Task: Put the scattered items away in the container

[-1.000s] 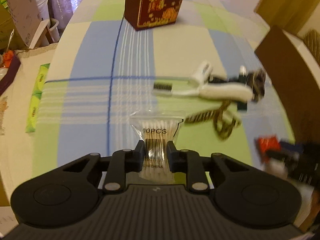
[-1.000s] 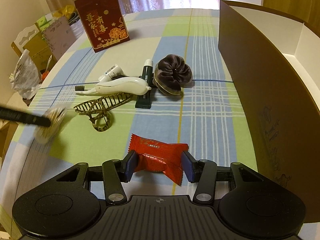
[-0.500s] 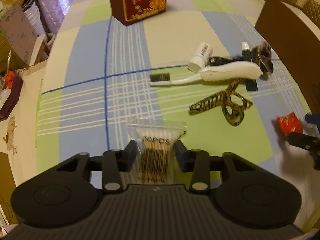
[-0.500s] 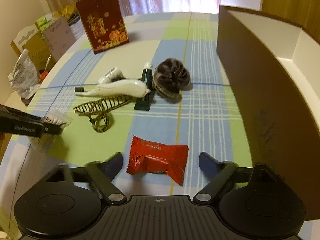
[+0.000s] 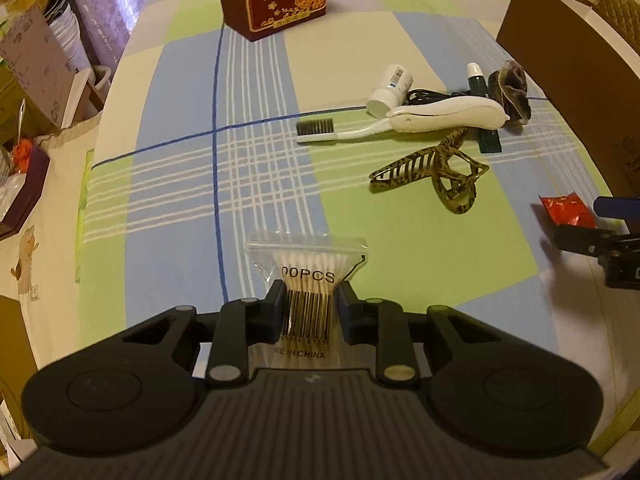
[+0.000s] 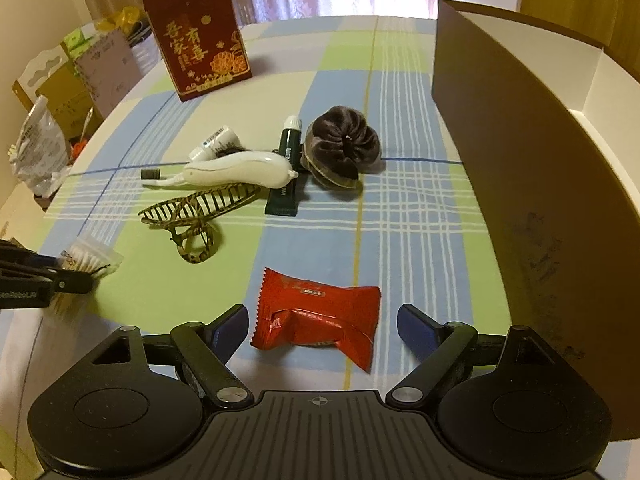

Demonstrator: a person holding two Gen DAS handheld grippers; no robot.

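One red snack packet (image 6: pixel 316 316) lies crosswise between the right gripper (image 6: pixel 322 320)'s spread jaws; the left gripper (image 5: pixel 310 306) pinches the cotton-swab bag (image 5: pixel 306 276), lower centre.

One swab bag (image 5: pixel 306 276), one red packet (image 6: pixel 316 316), one hair claw (image 6: pixel 196 216), two tubes (image 6: pixel 288 168), one scrunchie (image 6: pixel 344 148).

Glossy red foil packet (image 6: pixel 316 316), clear plastic bag (image 5: pixel 306 260), woven checked tablecloth (image 6: pixel 400 216)

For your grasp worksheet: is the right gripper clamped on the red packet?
No: the right gripper is open, its pads clear of the red packet.
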